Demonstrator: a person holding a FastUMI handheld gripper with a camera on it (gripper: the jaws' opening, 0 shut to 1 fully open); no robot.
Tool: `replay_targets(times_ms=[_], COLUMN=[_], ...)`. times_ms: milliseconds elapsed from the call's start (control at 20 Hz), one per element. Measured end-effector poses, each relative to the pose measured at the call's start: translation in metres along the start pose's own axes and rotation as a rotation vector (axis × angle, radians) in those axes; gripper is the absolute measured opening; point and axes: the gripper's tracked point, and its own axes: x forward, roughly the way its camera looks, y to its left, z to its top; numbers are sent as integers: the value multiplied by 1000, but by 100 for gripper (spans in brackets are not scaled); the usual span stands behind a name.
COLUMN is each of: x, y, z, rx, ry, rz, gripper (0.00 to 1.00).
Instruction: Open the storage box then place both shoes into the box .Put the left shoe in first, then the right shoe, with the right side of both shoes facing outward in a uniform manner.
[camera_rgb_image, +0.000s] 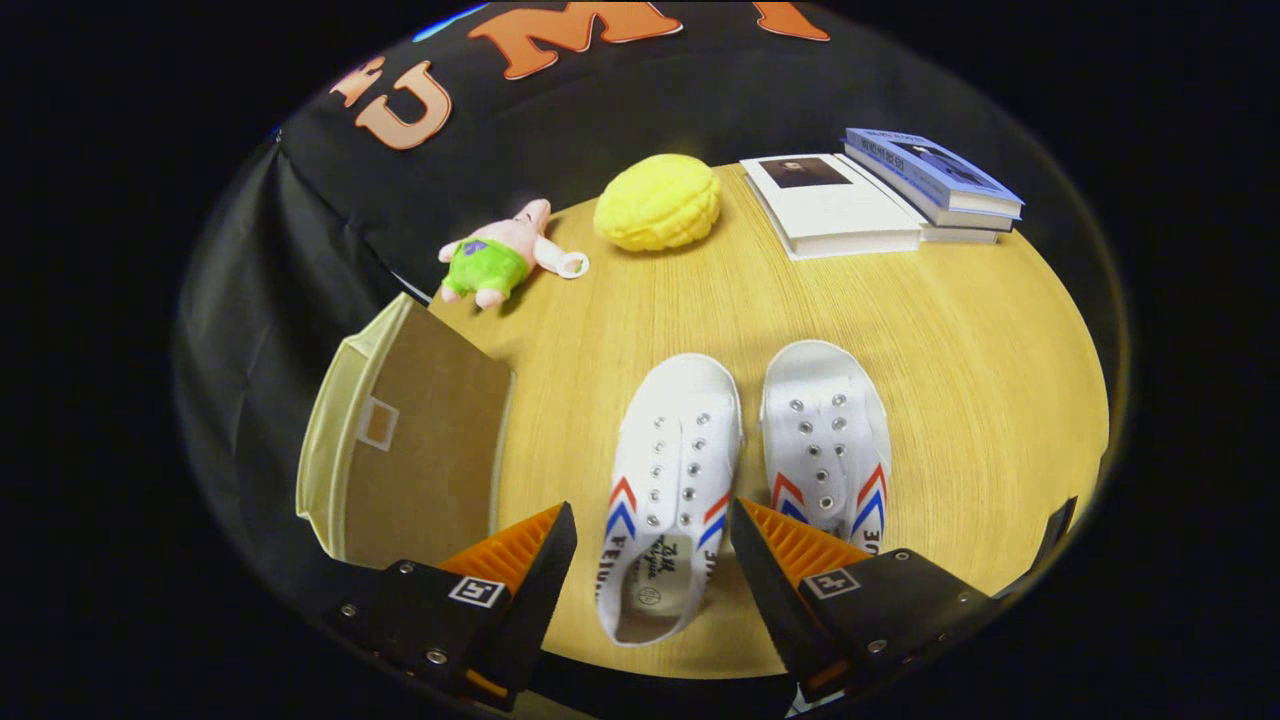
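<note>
Two white canvas shoes with red and blue chevron stripes lie side by side on the round wooden table (960, 340), toes pointing away from me. The left shoe (668, 480) lies between my fingers, its heel opening down between the fingertips. The right shoe (825, 440) sits just beside it, its heel hidden behind my right finger (790, 560). My gripper (653, 545) hangs open above the left shoe, touching nothing. The storage box (415, 440), cream-walled with a brown panel facing up, stands at the table's left edge beside my left finger (520, 560).
Beyond the shoes lie a pink plush toy in green shorts (495, 258), a yellow bumpy squishy ball (657, 202) and a stack of books (880, 195) at the far right. Bare tabletop stretches to the right of the shoes.
</note>
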Motion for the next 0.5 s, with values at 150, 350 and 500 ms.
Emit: replay_targets(times_ms=[150,350,500], x=[16,39,50], y=[-13,-11,-7], z=[-12,-17,-21], rx=[-32,-24,32], ry=[28,54,85], rz=[-24,-2,37], gripper=[82,65,55])
